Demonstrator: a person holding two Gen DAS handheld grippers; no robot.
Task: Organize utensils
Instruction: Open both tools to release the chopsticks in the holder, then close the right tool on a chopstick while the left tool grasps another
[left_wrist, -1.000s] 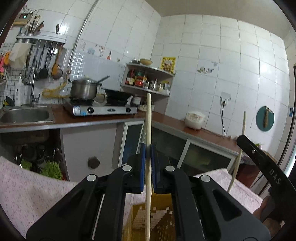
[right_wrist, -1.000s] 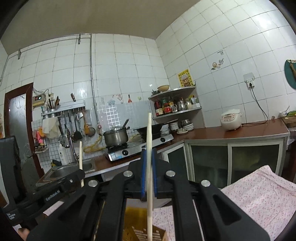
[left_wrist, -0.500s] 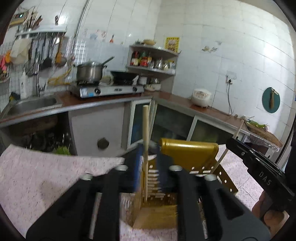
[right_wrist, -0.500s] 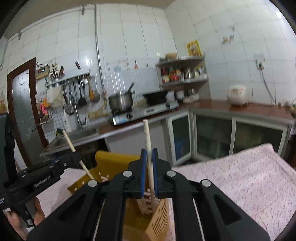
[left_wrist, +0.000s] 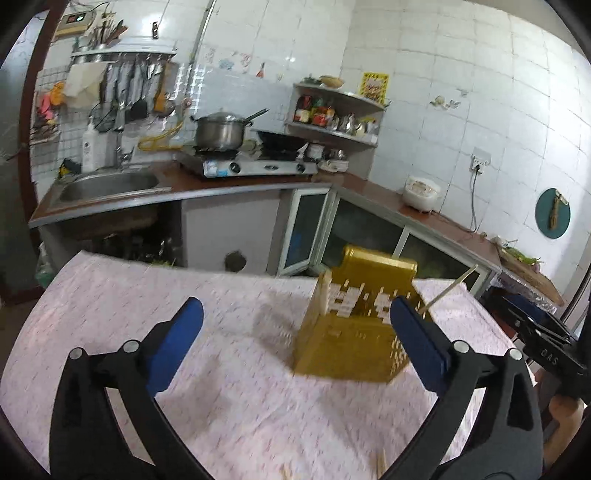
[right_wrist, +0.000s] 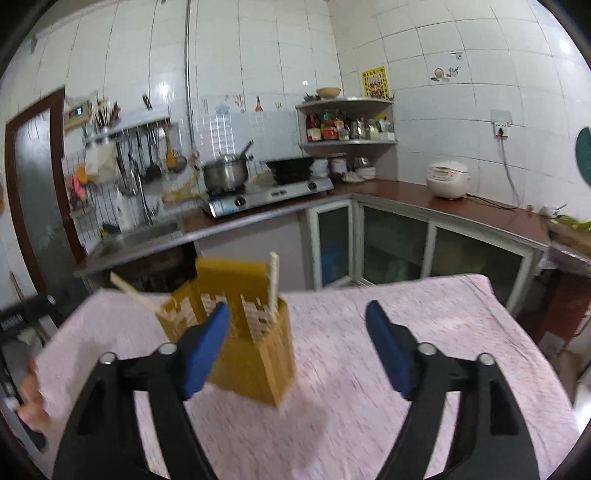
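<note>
With the left claw (left_wrist: 295, 343) and right claw (right_wrist: 297, 347) both spread wide and empty, the light yellow utensil holder (right_wrist: 251, 332), standing mid-surface with two chopsticks (right_wrist: 273, 284) apparently inside, could tip if nudged.

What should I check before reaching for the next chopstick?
1. Left gripper open and empty: ok.
2. Right gripper open and empty: ok.
3. Yellow utensil holder upright on the pink tablecloth: ok.
4. Two chopsticks in the holder, upright chopstick and leaning chopstick: ok.
5. Next chopsticks at the left view's bottom edge: cannot tell how many.
6. Grippers apart from each other: ok.
</note>
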